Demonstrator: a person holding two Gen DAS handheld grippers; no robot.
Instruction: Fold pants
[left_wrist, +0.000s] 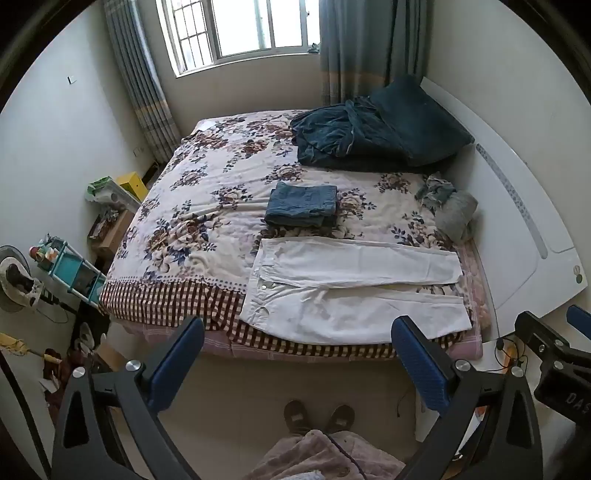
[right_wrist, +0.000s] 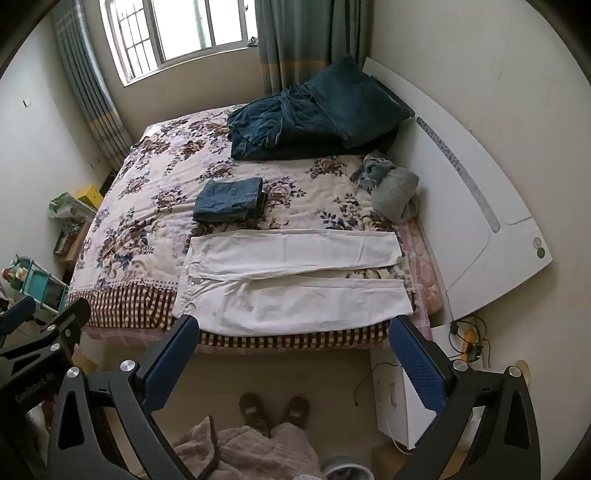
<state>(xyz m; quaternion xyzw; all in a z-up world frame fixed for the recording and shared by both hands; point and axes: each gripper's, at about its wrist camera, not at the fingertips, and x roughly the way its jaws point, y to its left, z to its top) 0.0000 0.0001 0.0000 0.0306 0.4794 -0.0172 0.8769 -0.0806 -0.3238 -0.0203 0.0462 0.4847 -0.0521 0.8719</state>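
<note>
White pants lie flat and spread out on the near edge of the bed, waistband to the left, both legs running right; they also show in the right wrist view. My left gripper is open and empty, held above the floor in front of the bed, short of the pants. My right gripper is open and empty too, at about the same height and distance. Each gripper shows at the edge of the other's view.
A folded pair of blue jeans lies behind the white pants. A dark teal blanket and pillow sit at the bed's head. A grey and blue clothes heap lies by the white headboard. My feet stand on the floor below.
</note>
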